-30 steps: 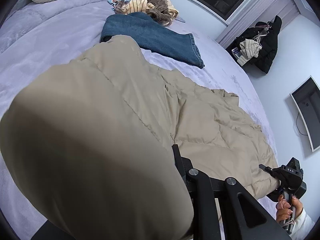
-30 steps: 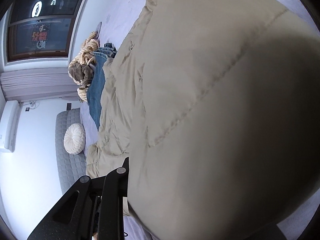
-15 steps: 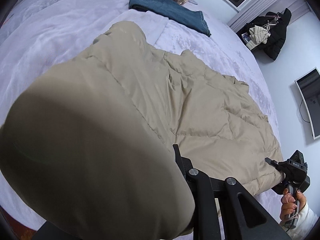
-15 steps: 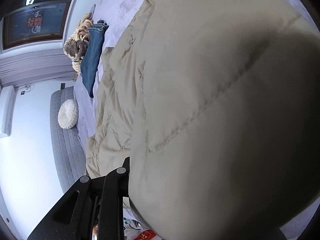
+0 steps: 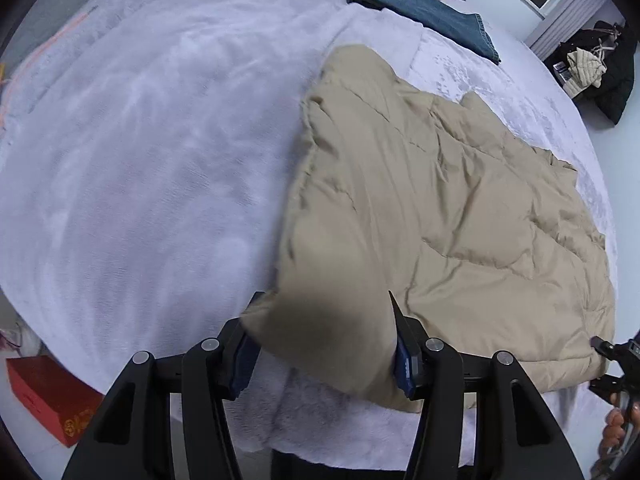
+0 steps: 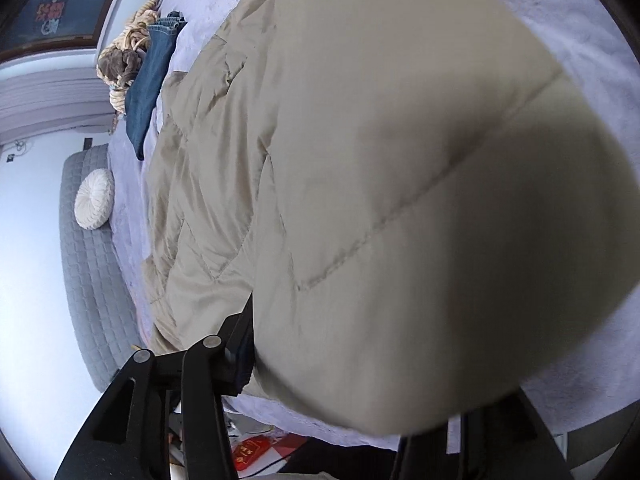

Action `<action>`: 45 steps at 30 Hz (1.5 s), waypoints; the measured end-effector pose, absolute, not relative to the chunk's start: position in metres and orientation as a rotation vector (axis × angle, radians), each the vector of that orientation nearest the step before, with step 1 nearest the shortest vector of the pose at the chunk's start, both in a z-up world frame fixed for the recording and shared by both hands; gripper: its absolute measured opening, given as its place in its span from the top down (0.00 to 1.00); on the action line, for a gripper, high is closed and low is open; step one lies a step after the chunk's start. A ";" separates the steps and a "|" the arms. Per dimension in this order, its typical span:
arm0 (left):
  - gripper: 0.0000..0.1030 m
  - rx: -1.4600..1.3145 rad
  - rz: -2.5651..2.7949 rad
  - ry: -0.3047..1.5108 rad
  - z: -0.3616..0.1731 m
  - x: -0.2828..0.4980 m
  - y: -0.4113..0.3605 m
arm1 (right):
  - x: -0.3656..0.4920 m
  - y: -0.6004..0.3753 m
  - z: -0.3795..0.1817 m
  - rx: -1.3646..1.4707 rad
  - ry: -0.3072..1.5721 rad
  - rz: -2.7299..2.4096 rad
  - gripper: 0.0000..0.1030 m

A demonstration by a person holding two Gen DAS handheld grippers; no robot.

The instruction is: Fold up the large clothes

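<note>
The beige quilted jacket [image 5: 440,200] lies on the lavender bed cover [image 5: 160,140], filling the centre and right of the left wrist frame. Its near corner sits between the jaws of the left gripper [image 5: 326,350], which have just been opening; pad contact cannot be told. The right gripper [image 6: 360,380] has likewise been opening, fabric bulging between its jaws. Folded blue jeans [image 5: 420,8] lie top centre.
</note>
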State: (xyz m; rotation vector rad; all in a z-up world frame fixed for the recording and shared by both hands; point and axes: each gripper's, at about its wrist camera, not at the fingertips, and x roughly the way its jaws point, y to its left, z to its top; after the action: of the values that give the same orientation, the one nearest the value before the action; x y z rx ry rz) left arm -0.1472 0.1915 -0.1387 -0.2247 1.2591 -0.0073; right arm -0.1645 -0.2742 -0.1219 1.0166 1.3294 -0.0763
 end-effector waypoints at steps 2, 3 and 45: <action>0.45 -0.161 0.075 1.198 -0.122 -0.156 0.199 | -0.170 -0.279 -0.106 0.931 1.332 -0.119 0.47; 0.45 -0.158 0.092 1.178 -0.116 -0.153 0.205 | -0.174 -0.284 -0.099 0.896 1.328 -0.151 0.47; 0.18 -0.019 -0.067 1.286 -0.072 -0.161 0.116 | -0.186 -0.245 -0.043 0.582 1.371 0.025 0.37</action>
State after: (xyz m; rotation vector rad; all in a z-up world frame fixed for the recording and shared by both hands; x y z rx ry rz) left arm -0.1611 0.1164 -0.0721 -0.0187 1.2863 -0.0667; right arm -0.1862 -0.2445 -0.0432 0.5815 1.3709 0.0253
